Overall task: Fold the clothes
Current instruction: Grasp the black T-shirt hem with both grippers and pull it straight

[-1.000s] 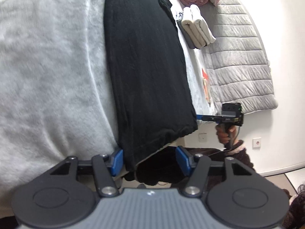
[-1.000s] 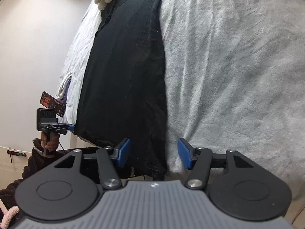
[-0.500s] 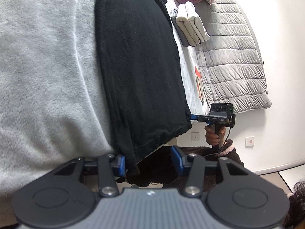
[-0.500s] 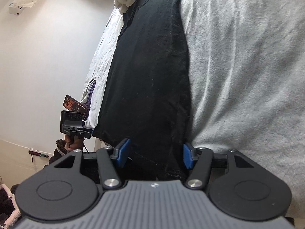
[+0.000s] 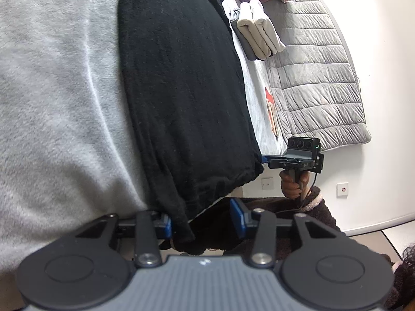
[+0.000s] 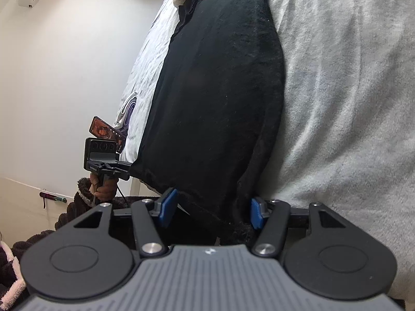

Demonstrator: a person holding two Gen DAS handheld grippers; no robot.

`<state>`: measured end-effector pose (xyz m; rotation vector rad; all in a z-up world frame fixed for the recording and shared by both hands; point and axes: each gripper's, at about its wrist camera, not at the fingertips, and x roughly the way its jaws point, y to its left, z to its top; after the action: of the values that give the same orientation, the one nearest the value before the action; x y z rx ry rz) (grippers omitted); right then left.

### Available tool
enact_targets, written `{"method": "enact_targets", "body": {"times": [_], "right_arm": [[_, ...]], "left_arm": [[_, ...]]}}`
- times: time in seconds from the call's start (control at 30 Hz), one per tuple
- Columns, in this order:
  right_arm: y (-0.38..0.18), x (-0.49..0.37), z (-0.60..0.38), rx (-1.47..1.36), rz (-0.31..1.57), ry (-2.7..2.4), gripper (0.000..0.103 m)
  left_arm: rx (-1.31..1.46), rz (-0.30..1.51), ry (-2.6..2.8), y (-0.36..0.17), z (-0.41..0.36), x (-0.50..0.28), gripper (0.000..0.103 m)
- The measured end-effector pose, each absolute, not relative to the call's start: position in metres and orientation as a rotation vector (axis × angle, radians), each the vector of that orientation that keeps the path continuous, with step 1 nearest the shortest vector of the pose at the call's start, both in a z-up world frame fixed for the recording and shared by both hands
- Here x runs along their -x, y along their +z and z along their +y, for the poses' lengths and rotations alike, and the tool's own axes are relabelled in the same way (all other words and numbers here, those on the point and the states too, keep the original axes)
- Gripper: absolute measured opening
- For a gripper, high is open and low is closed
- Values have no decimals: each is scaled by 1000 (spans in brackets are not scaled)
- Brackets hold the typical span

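Nearest us, our left hand-held gripper [image 5: 201, 220] is closing, one hem corner of the black garment [image 5: 181, 83] between its jaws, only the left pad touching cloth. Our right hand-held gripper [image 6: 210, 211] stands open around the other corner, pads not yet pressing. The garment lies lengthwise on the grey blanket [image 5: 57, 98] over the bed, its hem at the near edge. Beyond it sits a folded beige stack [image 5: 259, 33]. We judge this the grasping step; next, both should pinch firmly, then lift the hem toward the far end.
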<state>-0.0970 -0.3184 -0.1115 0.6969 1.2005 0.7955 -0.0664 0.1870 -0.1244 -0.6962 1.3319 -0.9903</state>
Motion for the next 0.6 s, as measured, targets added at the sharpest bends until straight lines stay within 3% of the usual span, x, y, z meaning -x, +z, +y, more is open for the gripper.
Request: {"method": "enact_targets", "body": {"times": [0.13,0.23,0.33,0.47,0.6], "right_arm": [[-108,101,-317,-688,1206,810,57],[-105,101,-316,-680,1209,800,53],[-99,102,-309,-627,1214,782,42],[-99,101,-301,-587,1244,726,16],[-93,101,-294,-570,1234,727,11]], "left_arm": [[695,1330,-970,-127,188,66,29],[688,1332,-967,-126,187,65,27],[681,1338,-961,-126,185,63,23],[681,1345,-945,-127,185,62,16],[692,1323,-941,-123,183,61,13]]}}
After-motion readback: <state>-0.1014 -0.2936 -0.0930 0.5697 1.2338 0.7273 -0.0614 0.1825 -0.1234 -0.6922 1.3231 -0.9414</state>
